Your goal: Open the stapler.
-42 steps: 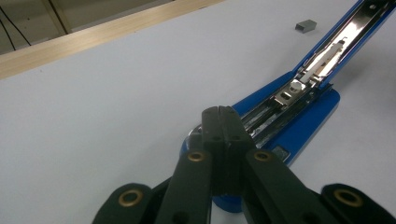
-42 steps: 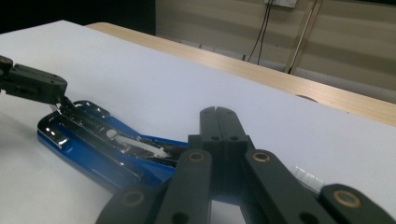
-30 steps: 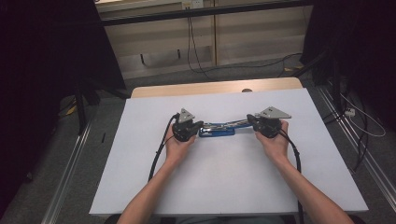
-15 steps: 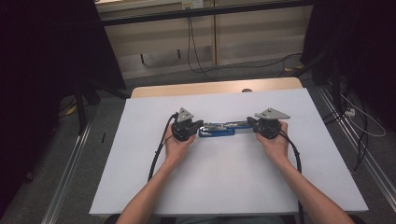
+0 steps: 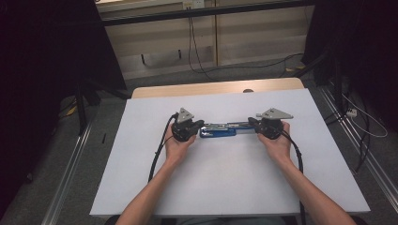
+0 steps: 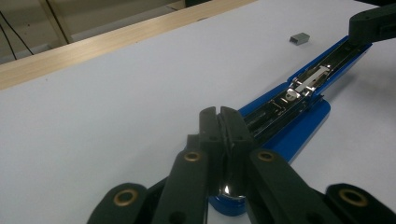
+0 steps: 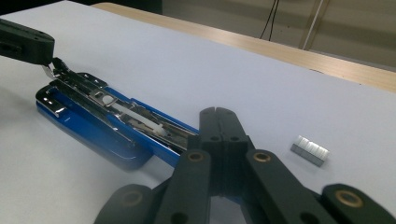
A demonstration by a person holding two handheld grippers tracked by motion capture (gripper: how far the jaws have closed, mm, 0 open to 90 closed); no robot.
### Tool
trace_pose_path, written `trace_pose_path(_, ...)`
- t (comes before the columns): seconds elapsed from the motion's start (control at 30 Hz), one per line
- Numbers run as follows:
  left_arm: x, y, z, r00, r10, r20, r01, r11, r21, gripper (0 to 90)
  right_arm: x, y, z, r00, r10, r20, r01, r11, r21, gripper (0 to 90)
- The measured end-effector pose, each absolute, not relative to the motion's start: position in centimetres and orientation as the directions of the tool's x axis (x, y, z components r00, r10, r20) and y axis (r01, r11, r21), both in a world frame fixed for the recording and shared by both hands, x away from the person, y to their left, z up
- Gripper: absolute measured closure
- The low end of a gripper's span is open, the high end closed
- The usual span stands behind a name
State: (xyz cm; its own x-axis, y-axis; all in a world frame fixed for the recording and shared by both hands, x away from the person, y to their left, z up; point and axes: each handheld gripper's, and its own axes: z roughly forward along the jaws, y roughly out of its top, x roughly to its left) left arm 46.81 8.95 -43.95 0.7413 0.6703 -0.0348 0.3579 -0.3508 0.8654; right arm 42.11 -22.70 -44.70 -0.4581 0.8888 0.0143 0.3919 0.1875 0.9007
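Blue stapler (image 5: 218,131) lies opened flat mid-desk (image 5: 225,187), left gripper (image 6: 223,122) with jaws clamped on its near end, right gripper (image 7: 219,122) jaws pressed together at the far end; uneven pull could spring it shut or scatter the staple strip (image 7: 310,150) lying beside it.

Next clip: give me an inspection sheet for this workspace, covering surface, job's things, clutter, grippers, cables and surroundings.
Surface: white table top with a wooden edge strip at the far side.
Job's things: blue stapler lying opened out flat, metal staple channel exposed; a small block of staples on the table beside it.
Clutter: nothing seen.
Grippers: left hand-held gripper shut on one end of the stapler; right hand-held gripper closed at the other end.
Cables: a black cable trails from each gripper toward the person.
Surroundings: dim room, grey floor with loose wires, pale wall panels behind.
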Motion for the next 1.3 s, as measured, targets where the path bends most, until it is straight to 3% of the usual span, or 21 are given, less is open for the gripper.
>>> trace_pose_path(0.23, 46.6, 9.2, -43.4, 0.743, 0.665, -0.071, 0.361, -0.31, 0.879, 80.0, 42.0, -22.7, -44.6, -0.469, 0.883, 0.033, 0.392, 0.174, 0.903, 85.1)
trace_pose_path(0.43, 46.1, 9.9, -43.2, 0.732, 0.677, -0.079, 0.364, -0.291, 0.885, 60.1, 41.9, -22.8, -44.2, -0.484, 0.874, 0.053, 0.377, 0.154, 0.913, 75.0)
trace_pose_path(0.7, 45.5, 10.7, -42.9, 0.713, 0.697, -0.078, 0.37, -0.279, 0.886, 27.8, 41.8, -22.8, -44.1, -0.48, 0.874, 0.073, 0.396, 0.142, 0.907, 43.1)
trace_pose_path(0.9, 44.9, 10.8, -42.7, 0.708, 0.704, -0.062, 0.364, -0.289, 0.885, 9.5, 41.7, -22.8, -44.0, -0.468, 0.881, 0.069, 0.401, 0.142, 0.905, 21.7)
trace_pose_path(1.07, 44.3, 11.5, -42.3, 0.717, 0.693, -0.069, 0.355, -0.279, 0.892, 4.4, 41.7, -22.8, -43.9, -0.467, 0.882, 0.066, 0.397, 0.143, 0.906, 14.8)
trace_pose_path(1.3, 42.9, 12.9, -42.1, 0.702, 0.709, -0.067, 0.358, -0.27, 0.894, 4.4, 41.6, -23.4, -43.6, -0.45, 0.888, 0.091, 0.406, 0.112, 0.907, 10.9)
